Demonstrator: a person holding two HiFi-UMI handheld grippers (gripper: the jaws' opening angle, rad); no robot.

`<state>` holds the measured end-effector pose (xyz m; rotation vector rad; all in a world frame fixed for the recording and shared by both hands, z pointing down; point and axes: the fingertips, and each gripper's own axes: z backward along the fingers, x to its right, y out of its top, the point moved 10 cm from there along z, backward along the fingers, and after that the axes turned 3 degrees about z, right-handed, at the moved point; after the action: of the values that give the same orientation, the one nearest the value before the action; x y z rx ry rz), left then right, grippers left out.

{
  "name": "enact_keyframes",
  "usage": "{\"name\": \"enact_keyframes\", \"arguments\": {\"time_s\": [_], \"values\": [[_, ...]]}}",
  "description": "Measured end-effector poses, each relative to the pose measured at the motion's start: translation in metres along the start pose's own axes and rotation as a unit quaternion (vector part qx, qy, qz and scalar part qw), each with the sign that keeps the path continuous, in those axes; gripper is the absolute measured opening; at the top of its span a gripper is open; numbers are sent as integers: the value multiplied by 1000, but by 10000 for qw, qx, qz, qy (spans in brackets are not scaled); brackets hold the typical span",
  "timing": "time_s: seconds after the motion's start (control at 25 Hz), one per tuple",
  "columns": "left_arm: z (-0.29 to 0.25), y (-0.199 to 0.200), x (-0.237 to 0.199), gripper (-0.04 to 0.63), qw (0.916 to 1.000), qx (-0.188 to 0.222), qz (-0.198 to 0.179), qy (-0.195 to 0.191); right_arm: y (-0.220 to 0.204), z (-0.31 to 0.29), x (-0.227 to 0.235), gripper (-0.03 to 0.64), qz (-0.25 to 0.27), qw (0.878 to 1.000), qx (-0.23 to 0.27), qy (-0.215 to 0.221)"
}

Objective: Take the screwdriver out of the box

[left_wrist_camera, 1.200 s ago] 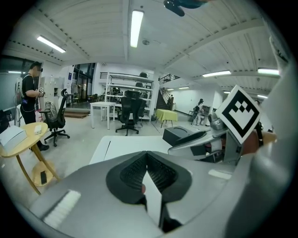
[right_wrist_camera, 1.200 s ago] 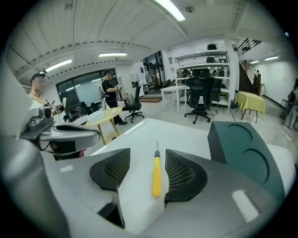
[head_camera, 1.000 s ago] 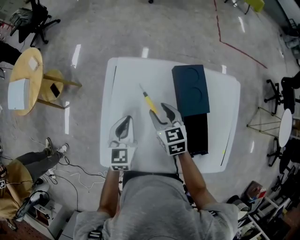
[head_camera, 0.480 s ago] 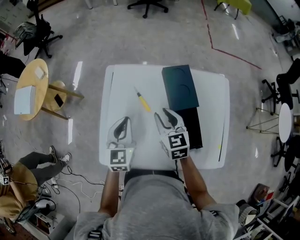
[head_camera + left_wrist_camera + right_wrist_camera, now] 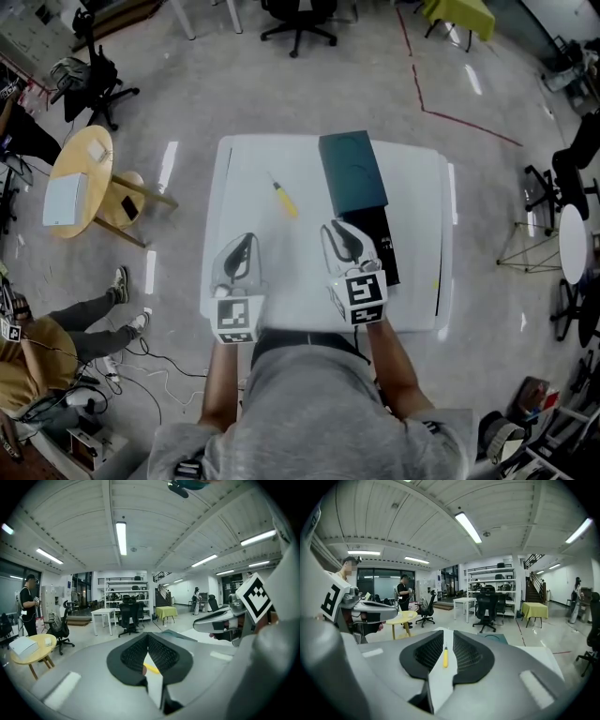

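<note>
Screwdriver [image 5: 284,200] lies on the table [image 5: 291,277], upper centre, outside the box [image 5: 386,234] (done, I'd say). Right gripper [image 5: 339,229] is empty, its jaws just narrowed; left gripper [image 5: 246,239] is closed. Only setting down remains.

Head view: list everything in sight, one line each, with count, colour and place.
table: one, white, centre of the floor.
screwdriver: one, yellow handle, lying on the table left of the lid.
box lid: one, dark blue, far right part of the table.
box: one, black, on the table just nearer than the lid.
round table: one, wooden, on the left.
office chairs: several, black, around the edges.
floor tape: one line, red, upper right.
left gripper: one, grey, near left of the table, fingers together, empty.
right gripper: one, grey, beside the box, fingers narrowly apart, just been closing, nothing between.
</note>
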<state>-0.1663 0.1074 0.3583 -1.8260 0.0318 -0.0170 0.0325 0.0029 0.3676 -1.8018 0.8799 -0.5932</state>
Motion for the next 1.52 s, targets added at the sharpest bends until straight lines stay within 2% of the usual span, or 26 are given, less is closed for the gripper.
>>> {"name": "enact_keyframes", "arguments": {"time_s": [0.52,1.0,1.52], "values": [[46,9,34,12,9997,254,-47,13,-3,69,-7,5,233,9984,468,-199],[76,3,53,11,9996,249,-93,48,-20,109,-16,5,143,9982,549,-187],[82,0,63,11,9997,214,-101,44,-25,119,-18,4,155,9984,530,-107]]}}
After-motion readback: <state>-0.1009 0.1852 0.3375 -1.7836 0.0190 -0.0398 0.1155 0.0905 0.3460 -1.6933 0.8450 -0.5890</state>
